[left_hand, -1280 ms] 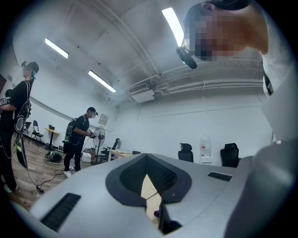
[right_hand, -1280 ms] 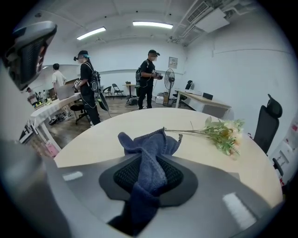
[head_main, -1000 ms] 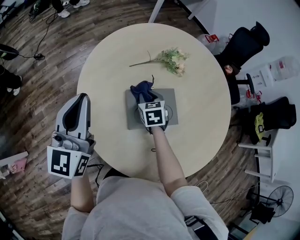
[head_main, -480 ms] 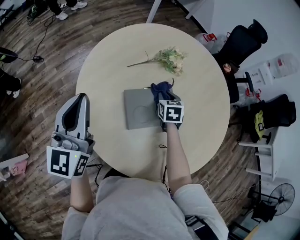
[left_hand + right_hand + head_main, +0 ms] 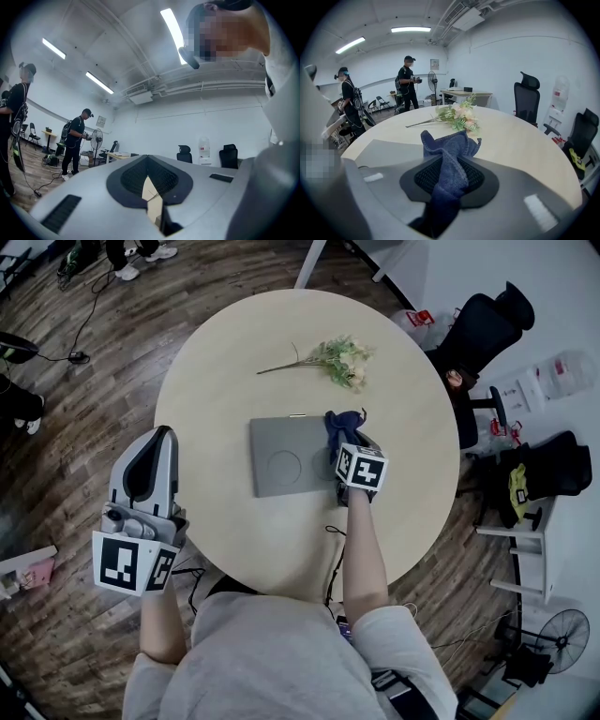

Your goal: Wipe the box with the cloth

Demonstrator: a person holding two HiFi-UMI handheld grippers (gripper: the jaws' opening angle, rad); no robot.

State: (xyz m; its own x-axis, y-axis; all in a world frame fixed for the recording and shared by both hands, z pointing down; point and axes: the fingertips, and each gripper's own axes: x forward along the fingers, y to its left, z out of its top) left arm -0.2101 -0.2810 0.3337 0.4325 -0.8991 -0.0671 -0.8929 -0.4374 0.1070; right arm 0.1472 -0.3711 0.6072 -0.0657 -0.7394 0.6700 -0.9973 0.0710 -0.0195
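- Beneath the right gripper [image 5: 349,440] spreads the round table [image 5: 225,362].
- Just left of that gripper's tips lies the flat grey box [image 5: 286,456], with its right edge under the jaws.
- Off the table's left edge, well apart from the box, the left gripper [image 5: 155,442] hangs with its jaws pressed together on nothing.
- Clamped between the right jaws is the blue cloth [image 5: 450,154], bunched ahead of the tips at the box's far right corner.
- Ahead of the right gripper, beyond the cloth, lie the flowers [image 5: 337,360].
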